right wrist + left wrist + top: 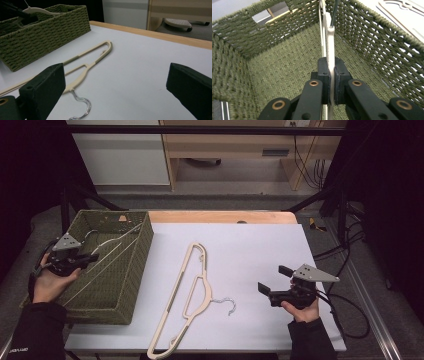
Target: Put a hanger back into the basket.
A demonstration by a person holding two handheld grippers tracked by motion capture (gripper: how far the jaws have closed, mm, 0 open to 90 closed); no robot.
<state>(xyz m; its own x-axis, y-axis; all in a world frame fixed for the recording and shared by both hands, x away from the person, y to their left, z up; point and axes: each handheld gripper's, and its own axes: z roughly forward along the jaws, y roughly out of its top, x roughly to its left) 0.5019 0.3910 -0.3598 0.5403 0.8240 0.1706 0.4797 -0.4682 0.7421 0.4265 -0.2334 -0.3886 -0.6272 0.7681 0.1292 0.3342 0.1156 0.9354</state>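
Note:
A white hanger (117,240) stands slanted inside the green woven basket (140,265) at the table's left. My left gripper (92,256) is over the basket's left side, shut on that hanger. In the left gripper view the jaws (331,75) pinch the hanger's thin white bar (329,40) above the basket floor (287,70). A cream hanger (205,287) with a metal hook (227,302) lies flat mid-table. My right gripper (274,278) hovers to its right, open and holding nothing. In the right gripper view its jaws (116,82) frame the cream hanger (97,53) and the basket (45,35).
A white mat (250,250) covers the table, with a wooden strip (220,216) along its far edge. Cables (345,270) trail off the right side. Cabinets and a dark frame stand beyond the table.

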